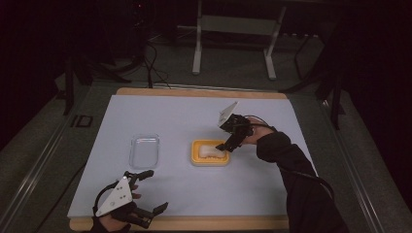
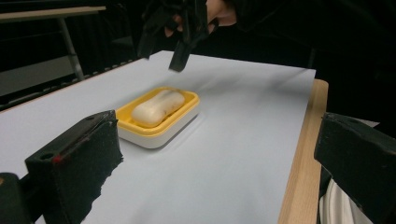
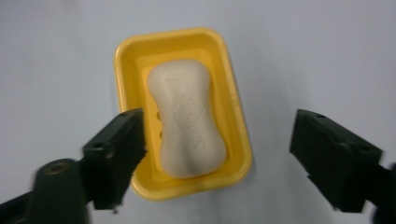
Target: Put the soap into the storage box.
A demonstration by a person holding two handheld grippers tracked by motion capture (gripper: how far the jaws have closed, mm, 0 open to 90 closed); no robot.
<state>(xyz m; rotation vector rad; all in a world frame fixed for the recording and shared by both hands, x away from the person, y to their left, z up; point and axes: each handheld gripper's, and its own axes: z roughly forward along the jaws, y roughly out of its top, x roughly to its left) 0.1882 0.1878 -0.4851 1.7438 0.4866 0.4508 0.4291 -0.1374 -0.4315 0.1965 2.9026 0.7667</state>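
soap: white bar [image 3: 187, 119] lying flat in the yellow soap dish [image 3: 238, 140], long axis along the dish, nothing touching it
dish: sits on the pale sheet covering the counter [image 1: 204, 194], roughly mid-counter
right claw: my right claw [image 1: 229, 145] hangs above the dish's right edge, tips pointing down at it; jaws spread wide, nothing between the pads, clear of the soap
left claw: my left claw [image 1: 154, 190] is near the counter's front edge, well left of the dish and well apart from it; jaws wide open, empty, aimed toward the dish
lid: clear tray [image 1: 144, 151] just left of the dish, looks like its cover, lying flat, untouched
step: I read this as soap placed in the dish, release done, right claw clearing away
next: probably the clear lid. Left claw is closest; needs a pinch on one thin rim, lift level, carry right, set down square over the dish
risk: the lid looks slick and shallow, so the grip may slip; keep the right claw out of the way
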